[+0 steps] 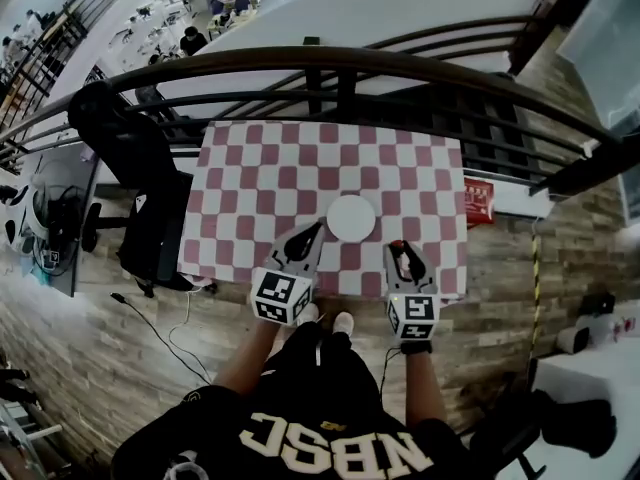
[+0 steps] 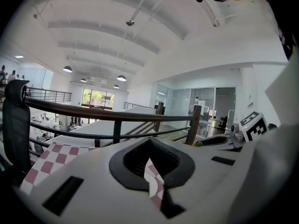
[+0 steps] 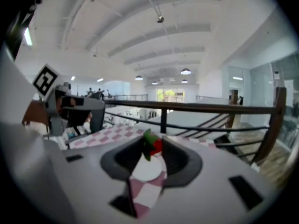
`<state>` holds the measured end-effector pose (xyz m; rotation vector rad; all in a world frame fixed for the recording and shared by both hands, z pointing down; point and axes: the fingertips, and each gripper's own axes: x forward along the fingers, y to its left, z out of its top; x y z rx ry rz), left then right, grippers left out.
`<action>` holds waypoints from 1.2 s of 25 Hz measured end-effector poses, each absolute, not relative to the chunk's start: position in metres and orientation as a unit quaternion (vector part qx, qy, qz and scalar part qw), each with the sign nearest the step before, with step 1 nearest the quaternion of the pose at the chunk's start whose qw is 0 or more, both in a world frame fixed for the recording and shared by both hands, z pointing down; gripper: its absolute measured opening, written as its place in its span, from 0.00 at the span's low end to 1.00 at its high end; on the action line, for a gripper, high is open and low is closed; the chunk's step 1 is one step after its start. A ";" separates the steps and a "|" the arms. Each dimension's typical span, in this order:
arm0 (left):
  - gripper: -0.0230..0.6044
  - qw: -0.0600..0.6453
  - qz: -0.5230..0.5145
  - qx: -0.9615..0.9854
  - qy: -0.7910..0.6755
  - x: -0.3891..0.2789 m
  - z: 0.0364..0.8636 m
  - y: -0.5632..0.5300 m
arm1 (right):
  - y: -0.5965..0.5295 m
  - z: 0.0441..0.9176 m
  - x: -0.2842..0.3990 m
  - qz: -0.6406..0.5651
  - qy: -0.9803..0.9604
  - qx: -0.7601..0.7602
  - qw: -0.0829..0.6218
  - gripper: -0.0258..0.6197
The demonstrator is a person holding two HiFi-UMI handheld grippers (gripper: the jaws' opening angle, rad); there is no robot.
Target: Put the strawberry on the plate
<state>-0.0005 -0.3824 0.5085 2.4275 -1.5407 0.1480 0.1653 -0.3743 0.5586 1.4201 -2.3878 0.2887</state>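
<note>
Table: I see 1 rectangular table [image 1: 240,198] under a pink-and-white checked cloth, set against a dark metal railing [image 1: 330,63].
Plate: 1 round white plate [image 1: 351,218] lies flat and bare towards the table's near edge, between my 2 grippers.
Left gripper: the left gripper [image 1: 312,233] sits just beside the plate's left rim. Its jaws are drawn together at the tips, with only a thin slit of cloth showing behind them and nothing held.
Right gripper: the right gripper [image 1: 400,250] is near the plate's right side, jaws narrow and clamped on the fruit.
Strawberry: the small red strawberry with a green leafy cap [image 3: 156,147] is pinched at the jaw tips, not yet on the plate, which shows beyond it in the right gripper view.
Handling: I judge it light, rounded and likely to roll. If real, it is soft and bruises easily. The red body below the cap is the place to hold, with a gentle squeeze, and I would release it low.
Hard to see: I cannot tell real fruit from plastic, nor its height above the cloth. The head view gives only a red speck, and the leaves hide part of the pad contact.
</note>
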 end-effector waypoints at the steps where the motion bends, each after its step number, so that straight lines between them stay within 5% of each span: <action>1: 0.06 0.134 0.055 0.836 -0.529 -0.003 0.515 -0.387 | -0.380 0.569 0.173 0.090 -0.841 0.496 0.198 0.26; 6: 0.06 0.137 0.087 0.844 -0.511 -0.011 0.548 -0.413 | -0.419 0.607 0.211 0.019 -0.832 0.455 0.317 0.26; 14: 0.06 0.152 0.146 0.855 -0.473 -0.005 0.614 -0.444 | -0.496 0.652 0.196 -0.063 -0.850 0.325 0.411 0.26; 30: 0.06 0.207 0.177 0.852 -0.446 -0.005 0.724 -0.448 | -0.470 0.797 0.054 -0.080 -0.890 0.074 0.444 0.26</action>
